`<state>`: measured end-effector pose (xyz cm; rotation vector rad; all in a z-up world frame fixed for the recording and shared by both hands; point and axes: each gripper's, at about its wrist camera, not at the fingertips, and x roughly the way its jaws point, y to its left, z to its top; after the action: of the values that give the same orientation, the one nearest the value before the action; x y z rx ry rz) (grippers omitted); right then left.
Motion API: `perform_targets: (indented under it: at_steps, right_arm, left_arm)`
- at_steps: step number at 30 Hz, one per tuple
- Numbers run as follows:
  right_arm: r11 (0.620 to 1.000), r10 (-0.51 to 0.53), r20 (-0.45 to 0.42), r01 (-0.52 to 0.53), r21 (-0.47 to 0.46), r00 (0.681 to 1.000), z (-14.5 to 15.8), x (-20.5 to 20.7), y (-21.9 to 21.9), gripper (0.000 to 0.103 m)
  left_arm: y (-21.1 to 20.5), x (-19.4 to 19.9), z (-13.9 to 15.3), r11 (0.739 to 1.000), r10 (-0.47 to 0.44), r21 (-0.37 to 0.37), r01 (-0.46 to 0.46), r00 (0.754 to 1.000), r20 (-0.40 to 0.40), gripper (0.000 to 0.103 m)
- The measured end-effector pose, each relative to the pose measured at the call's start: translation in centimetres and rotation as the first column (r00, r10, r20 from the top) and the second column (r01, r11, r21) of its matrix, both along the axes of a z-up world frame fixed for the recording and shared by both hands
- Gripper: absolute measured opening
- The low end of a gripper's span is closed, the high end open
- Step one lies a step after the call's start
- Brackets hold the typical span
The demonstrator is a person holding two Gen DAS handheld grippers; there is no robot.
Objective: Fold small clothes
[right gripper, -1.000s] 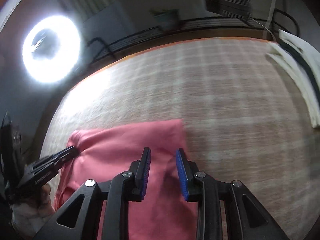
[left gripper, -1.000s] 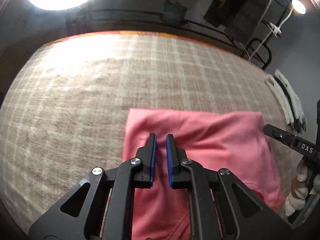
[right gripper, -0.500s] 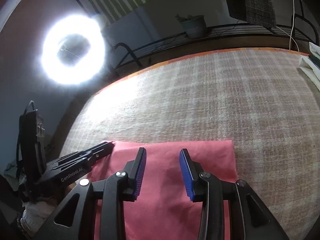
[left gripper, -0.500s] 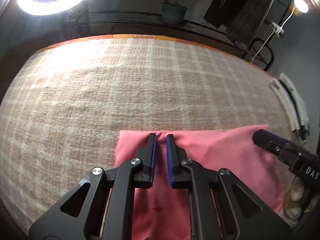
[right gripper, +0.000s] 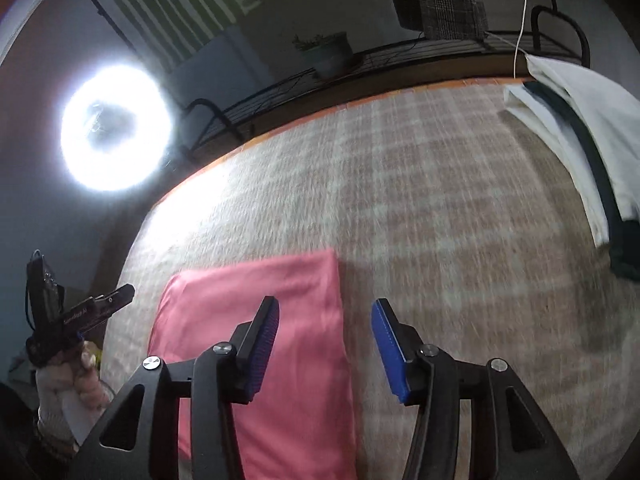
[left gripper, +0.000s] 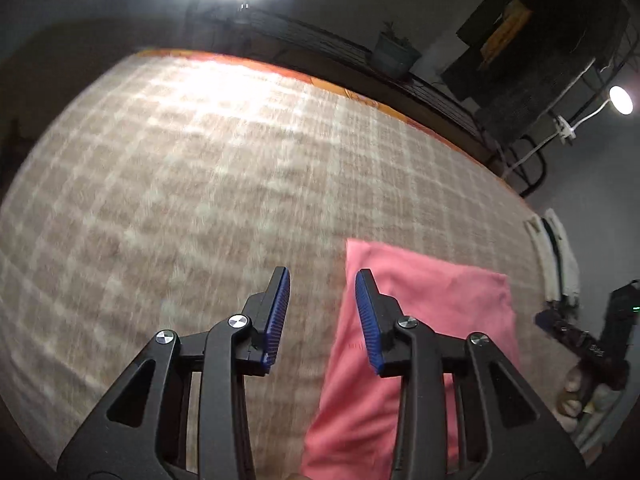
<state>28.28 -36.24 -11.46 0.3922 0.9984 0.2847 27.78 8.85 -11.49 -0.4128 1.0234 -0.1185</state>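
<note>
A folded pink garment (left gripper: 432,320) lies flat on the checked beige blanket (left gripper: 200,200); the right wrist view shows the pink garment (right gripper: 248,320) too. My left gripper (left gripper: 322,276) hovers just off the cloth's left edge, its jaws opening with nothing between them. My right gripper (right gripper: 324,306) hangs over the cloth's right edge, its jaws also opening and empty. The other gripper (right gripper: 92,312) shows at the left of the right wrist view, held by a gloved hand (right gripper: 68,392).
Folded white and dark clothes (right gripper: 580,148) lie at the blanket's right side, also seen as a folded stack (left gripper: 556,252). A ring light (right gripper: 116,128) glares behind the surface. A metal rack (right gripper: 360,64) with a potted plant stands at the far edge.
Both grippers let go of the pink cloth and spread their jaws. The left gripper slid left off the cloth's edge; the right one shifted toward the right edge. The cloth lies flat.
</note>
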Motion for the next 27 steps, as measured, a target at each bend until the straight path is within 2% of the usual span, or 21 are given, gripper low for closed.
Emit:
perform_targets:
  at_steps: [2,6,8,12,16,22,23,27]
  right_arm:
    - [0.998,0.000,-0.037,0.002,0.057,0.999,-0.9,-1.3,-1.3,0.053]
    - [0.978,-0.027,-0.110,0.049,0.205,0.994,-3.0,-3.9,-3.7,0.051]
    - [0.958,-0.027,-0.141,0.066,0.278,0.990,-4.2,-4.8,-4.5,0.048]
    - [0.939,-0.023,-0.140,0.070,0.337,0.990,-5.2,-5.3,-5.2,0.047]
    - [0.915,0.007,-0.146,0.053,0.401,0.989,-6.0,-4.8,-4.8,0.044]
    - [0.896,0.051,-0.127,0.011,0.444,0.991,-6.7,-3.3,-3.2,0.041]
    - [0.897,0.060,-0.126,0.002,0.442,0.990,-6.8,-3.1,-2.7,0.038]
    - [0.902,0.079,-0.117,-0.021,0.431,0.990,-6.8,-2.4,-1.4,0.037]
  left_arm:
    - [0.7,-1.5,-1.0,0.996,-0.017,-0.083,0.012,0.999,-0.052,0.043]
    - [1.8,-3.4,-3.1,0.968,-0.027,-0.251,-0.009,0.990,-0.141,0.043]
    - [1.9,-3.9,-4.0,0.956,-0.021,-0.292,-0.032,0.984,-0.174,0.043]
    - [1.9,-4.2,-4.8,0.940,-0.003,-0.334,-0.063,0.981,-0.192,0.043]
    - [1.0,-3.2,-5.2,0.924,-0.040,-0.381,-0.039,0.980,-0.197,0.043]
    - [-1.0,-1.6,-5.1,0.922,-0.058,-0.387,-0.018,0.981,-0.183,0.043]
    - [-1.1,-1.5,-5.0,0.923,-0.058,-0.384,-0.017,0.982,-0.181,0.043]
    - [-2.4,-0.7,-4.7,0.935,-0.061,-0.354,-0.003,0.984,-0.167,0.043]
